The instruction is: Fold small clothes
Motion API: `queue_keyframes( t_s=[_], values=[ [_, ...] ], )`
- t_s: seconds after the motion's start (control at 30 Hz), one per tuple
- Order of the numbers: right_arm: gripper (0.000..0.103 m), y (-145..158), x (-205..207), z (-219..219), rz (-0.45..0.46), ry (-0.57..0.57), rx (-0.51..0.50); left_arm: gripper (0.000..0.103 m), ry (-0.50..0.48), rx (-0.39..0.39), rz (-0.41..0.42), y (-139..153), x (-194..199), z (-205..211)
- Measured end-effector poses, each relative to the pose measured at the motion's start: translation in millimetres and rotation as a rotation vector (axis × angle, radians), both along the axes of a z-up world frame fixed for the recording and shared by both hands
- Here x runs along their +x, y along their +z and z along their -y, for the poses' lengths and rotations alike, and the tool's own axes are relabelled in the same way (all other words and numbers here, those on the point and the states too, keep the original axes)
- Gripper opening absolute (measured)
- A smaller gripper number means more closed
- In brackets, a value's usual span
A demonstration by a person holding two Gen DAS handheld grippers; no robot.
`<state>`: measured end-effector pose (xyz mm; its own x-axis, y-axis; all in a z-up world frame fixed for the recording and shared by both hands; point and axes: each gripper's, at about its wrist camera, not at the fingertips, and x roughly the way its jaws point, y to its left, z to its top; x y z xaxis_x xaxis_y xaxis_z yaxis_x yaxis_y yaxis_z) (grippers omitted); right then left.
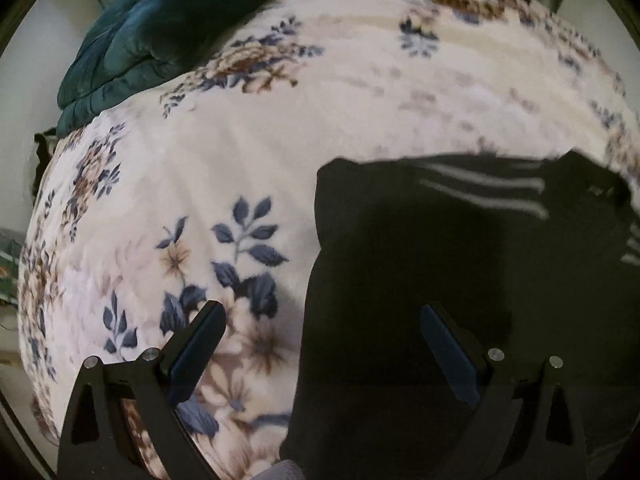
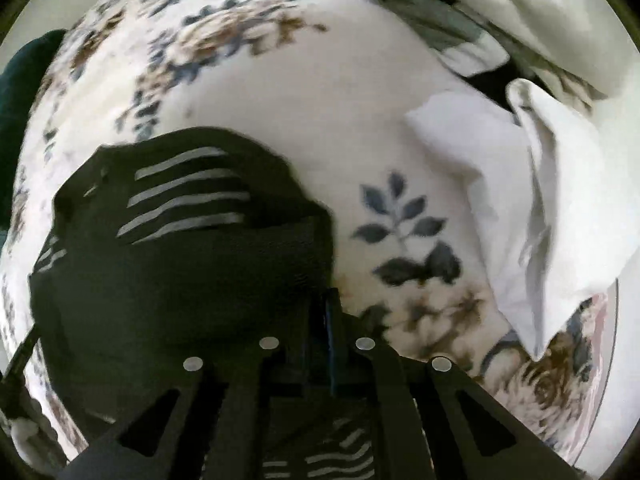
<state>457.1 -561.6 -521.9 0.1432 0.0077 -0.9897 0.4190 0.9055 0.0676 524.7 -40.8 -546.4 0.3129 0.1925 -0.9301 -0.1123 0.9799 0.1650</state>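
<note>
A black garment with grey stripes [image 1: 460,280] lies on the floral blanket [image 1: 280,132]. My left gripper [image 1: 322,314] is open, just above the garment's left edge, one finger over the blanket and one over the cloth. In the right wrist view the same black garment [image 2: 180,260] fills the lower left. My right gripper [image 2: 328,300] is shut on the garment's right edge, and part of the striped cloth hangs under the fingers.
A dark green quilt [image 1: 152,28] lies at the far left of the bed. A white garment [image 2: 520,200] lies crumpled on the right, with more white and grey clothes [image 2: 480,20] piled behind it. The floral blanket [image 2: 360,120] lies between them.
</note>
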Motion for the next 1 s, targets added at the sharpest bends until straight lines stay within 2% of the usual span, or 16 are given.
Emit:
queue_keyframes(
  t_s=[0.03, 0.07, 0.17, 0.23, 0.33, 0.43, 0.53, 0.6, 0.77, 0.87, 1.0],
  values=[
    [0.017, 6, -2, 3, 0.02, -0.019, -0.006, 0.099, -0.006, -0.002, 0.001, 0, -1, -1],
    [0.028, 15, -6, 4, 0.054, -0.034, -0.001, 0.099, -0.014, -0.002, 0.007, 1, -4, -2],
    [0.047, 31, -16, -3, 0.17, -0.016, 0.096, 0.099, -0.034, 0.012, 0.025, 5, -16, -3],
    [0.047, 18, -16, -18, 0.126, 0.055, 0.118, 0.099, -0.039, 0.026, 0.001, -3, -21, -6],
    [0.047, -20, -18, -31, 0.002, 0.086, 0.051, 0.099, -0.029, 0.01, -0.048, -22, -27, -13],
    [0.047, -28, -22, -31, -0.009, 0.069, 0.029, 0.099, -0.018, -0.025, -0.049, -19, -30, -18],
    [0.047, 4, -37, -29, 0.05, 0.028, 0.042, 0.099, -0.027, -0.055, -0.006, 6, -41, -16],
    [0.054, 25, -53, -27, 0.073, 0.003, 0.054, 0.099, -0.048, -0.077, 0.025, 26, -53, -10],
    [0.059, 87, -129, -18, 0.061, -0.009, 0.079, 0.099, -0.17, -0.123, 0.059, 74, -108, 39],
    [0.061, 113, -178, -3, 0.022, 0.014, 0.069, 0.099, -0.247, -0.17, 0.015, 88, -149, 82],
    [0.061, 120, -242, 31, -0.068, 0.012, 0.074, 0.099, -0.353, -0.259, -0.106, 90, -222, 163]
  ],
)
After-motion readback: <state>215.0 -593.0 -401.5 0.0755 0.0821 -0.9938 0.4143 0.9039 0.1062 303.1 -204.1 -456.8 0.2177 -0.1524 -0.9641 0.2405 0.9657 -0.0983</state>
